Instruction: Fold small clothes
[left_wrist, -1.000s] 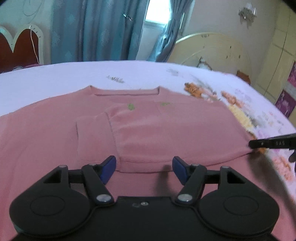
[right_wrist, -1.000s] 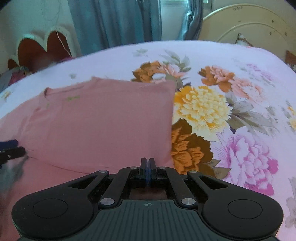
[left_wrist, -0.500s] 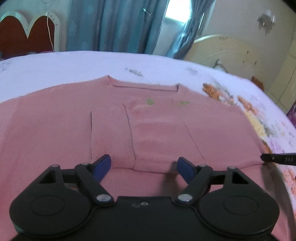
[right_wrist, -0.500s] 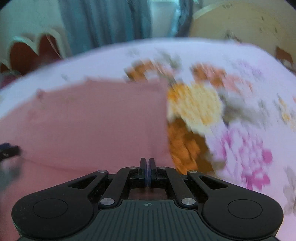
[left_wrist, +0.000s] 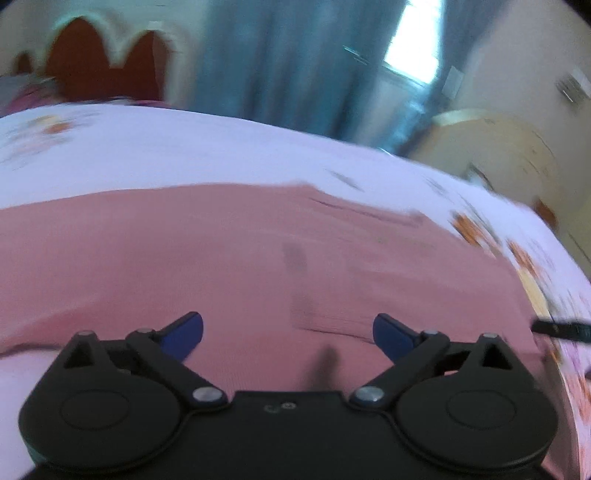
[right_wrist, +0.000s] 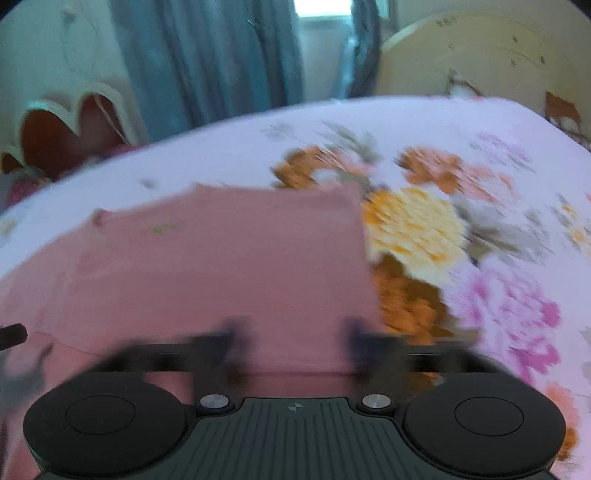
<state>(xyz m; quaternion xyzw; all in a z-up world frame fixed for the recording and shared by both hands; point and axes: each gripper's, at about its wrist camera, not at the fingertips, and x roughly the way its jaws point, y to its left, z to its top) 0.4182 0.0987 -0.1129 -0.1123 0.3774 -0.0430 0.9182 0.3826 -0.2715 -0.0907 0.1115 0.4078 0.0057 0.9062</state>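
A pink sweater (left_wrist: 221, 258) lies flat on the bed with its right side folded in over the body (right_wrist: 221, 266). My left gripper (left_wrist: 288, 332) hovers over the sweater's lower part. Its blue pads (left_wrist: 184, 332) stand far apart and its jaws are opening, with nothing pinched between them. My right gripper (right_wrist: 293, 343) is over the folded piece's near right corner. Its blurred fingers (right_wrist: 229, 343) are spread and opening, and cloth shows beneath the gap, not gripped. One right-gripper finger tip (left_wrist: 561, 328) shows at the left view's right edge.
The bed carries a pale lilac sheet (right_wrist: 498, 295) with large printed flowers to the right of the sweater. Behind the bed are blue curtains (left_wrist: 295, 74), a cream round headboard (right_wrist: 461, 55) and a red scalloped headboard (left_wrist: 103, 62).
My right gripper went from shut to wide open, letting go of the folded edge. My left gripper spread wider and swung left, so the folded part now sits right of centre in its view.
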